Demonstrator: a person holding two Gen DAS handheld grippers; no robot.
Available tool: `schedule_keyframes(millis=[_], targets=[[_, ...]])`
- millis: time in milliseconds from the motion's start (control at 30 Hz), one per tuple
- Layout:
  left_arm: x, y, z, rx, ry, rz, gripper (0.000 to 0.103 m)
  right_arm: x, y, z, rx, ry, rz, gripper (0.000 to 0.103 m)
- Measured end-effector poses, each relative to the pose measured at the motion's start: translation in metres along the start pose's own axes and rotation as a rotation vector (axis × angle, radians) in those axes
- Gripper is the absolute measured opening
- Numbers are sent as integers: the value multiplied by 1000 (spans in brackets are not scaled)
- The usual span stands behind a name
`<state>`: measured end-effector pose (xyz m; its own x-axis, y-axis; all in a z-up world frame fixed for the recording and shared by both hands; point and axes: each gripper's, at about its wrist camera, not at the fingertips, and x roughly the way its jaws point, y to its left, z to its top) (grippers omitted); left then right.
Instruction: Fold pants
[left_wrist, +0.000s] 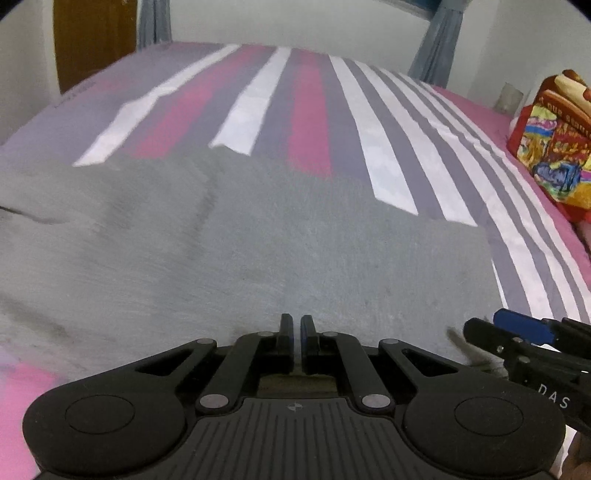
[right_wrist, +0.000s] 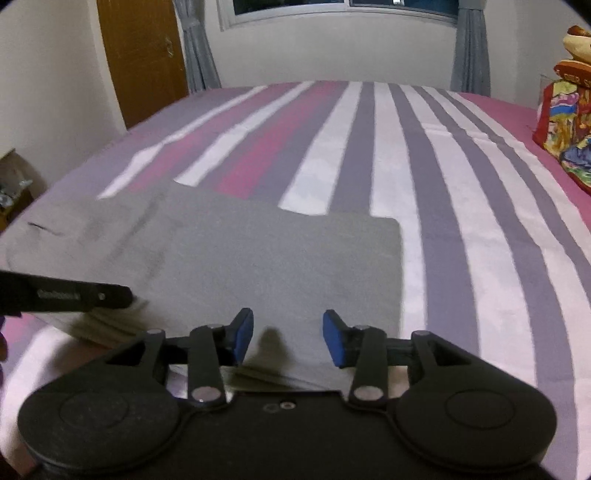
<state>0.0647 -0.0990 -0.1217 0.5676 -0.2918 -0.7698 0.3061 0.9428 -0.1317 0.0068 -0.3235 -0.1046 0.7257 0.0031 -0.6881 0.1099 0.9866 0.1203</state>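
Note:
Grey pants (left_wrist: 258, 240) lie folded flat on the striped bed; in the right wrist view the pants (right_wrist: 266, 258) end in a straight edge at the right. My left gripper (left_wrist: 296, 325) is shut at the near edge of the pants; whether cloth is pinched between its tips is hidden. It also shows at the left of the right wrist view (right_wrist: 110, 295), touching the near left edge of the pants. My right gripper (right_wrist: 288, 339) is open and empty, just above the near edge of the pants. It also shows at the lower right of the left wrist view (left_wrist: 480, 332).
The bed sheet (right_wrist: 443, 221) has pink, grey and white stripes. A colourful bag (left_wrist: 554, 147) stands at the right edge of the bed. A wooden door (right_wrist: 144, 55) and curtains (right_wrist: 199, 48) stand behind the bed. A box of clutter (right_wrist: 11, 184) sits at the far left.

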Motion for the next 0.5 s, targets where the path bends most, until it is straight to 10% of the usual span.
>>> schedule_keyframes(millis=[500], targets=[[-16,93,-19,-211,15,21,4,16,75,2,-95,27,104,48]])
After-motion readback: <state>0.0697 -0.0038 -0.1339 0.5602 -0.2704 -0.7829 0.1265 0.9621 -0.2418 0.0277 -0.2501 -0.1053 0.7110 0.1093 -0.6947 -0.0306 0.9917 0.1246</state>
